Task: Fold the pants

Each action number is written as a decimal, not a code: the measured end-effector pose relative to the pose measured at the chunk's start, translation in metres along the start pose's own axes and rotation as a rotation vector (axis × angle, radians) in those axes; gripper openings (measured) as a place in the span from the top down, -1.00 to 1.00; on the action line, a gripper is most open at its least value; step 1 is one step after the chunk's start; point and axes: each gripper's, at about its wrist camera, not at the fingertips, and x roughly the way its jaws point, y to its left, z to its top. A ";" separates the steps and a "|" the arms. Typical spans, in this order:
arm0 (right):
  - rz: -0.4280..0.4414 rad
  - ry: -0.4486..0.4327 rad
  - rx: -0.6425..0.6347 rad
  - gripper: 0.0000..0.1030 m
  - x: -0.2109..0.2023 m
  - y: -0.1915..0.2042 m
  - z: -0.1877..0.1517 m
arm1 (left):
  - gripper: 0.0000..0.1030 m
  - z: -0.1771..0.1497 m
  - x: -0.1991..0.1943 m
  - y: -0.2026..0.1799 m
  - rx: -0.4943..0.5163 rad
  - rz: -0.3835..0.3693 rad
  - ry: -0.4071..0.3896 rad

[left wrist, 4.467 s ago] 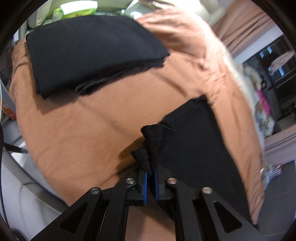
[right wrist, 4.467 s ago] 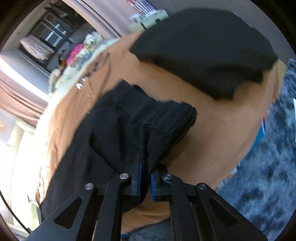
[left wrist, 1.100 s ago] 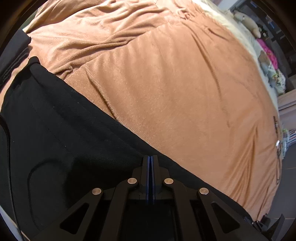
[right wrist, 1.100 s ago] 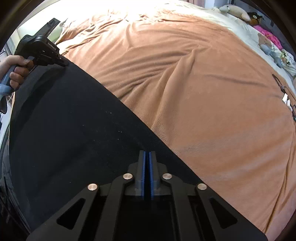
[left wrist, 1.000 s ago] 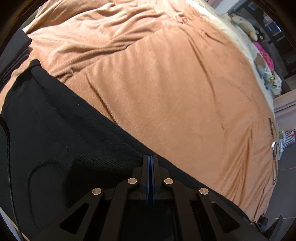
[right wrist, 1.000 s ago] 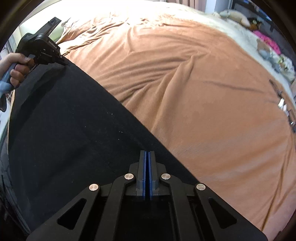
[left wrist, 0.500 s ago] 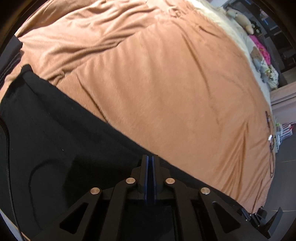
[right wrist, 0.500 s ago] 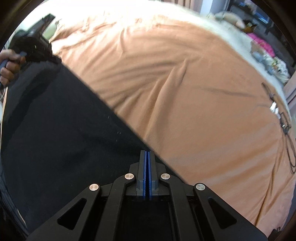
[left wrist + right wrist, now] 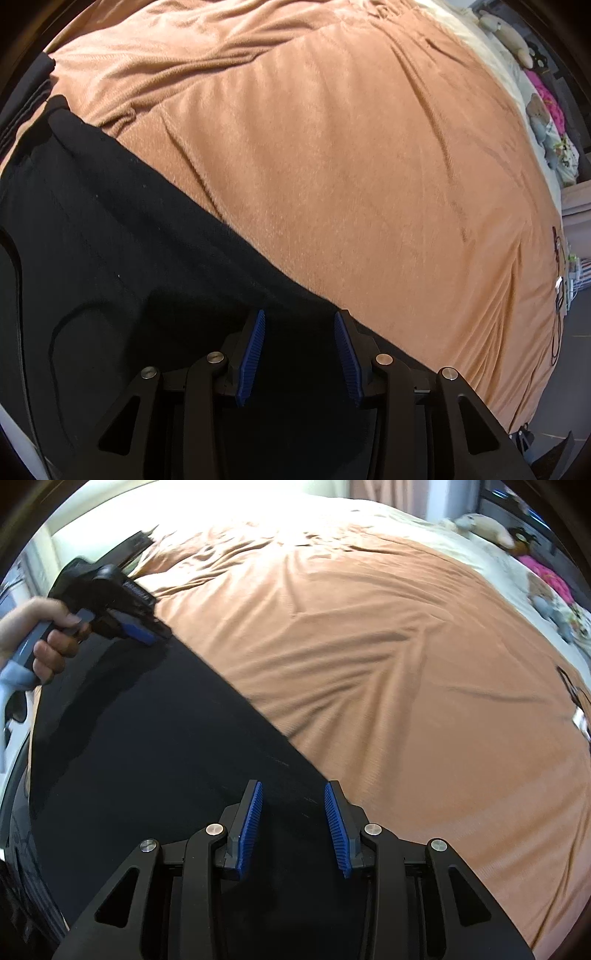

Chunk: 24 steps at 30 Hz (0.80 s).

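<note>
The black pants lie spread flat on the brown bedspread, their far edge running diagonally from upper left to lower right. My left gripper is open, its blue pads apart just above the pants' edge. My right gripper is open too, over the pants near the same edge. In the right wrist view the left gripper shows at the far end of the pants, held by a hand.
The brown bedspread is wrinkled and stretches far and right. Soft toys and pink items lie along the bed's far right side. A dark folded garment shows at the left edge.
Both grippers were shut on the pants' edge half a second ago; both have opened and let the cloth go. The pants now rest flat on the bed.
</note>
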 end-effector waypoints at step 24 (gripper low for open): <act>-0.035 -0.014 -0.114 1.00 0.022 0.017 0.038 | 0.95 0.003 -0.037 0.007 0.036 -0.093 -0.107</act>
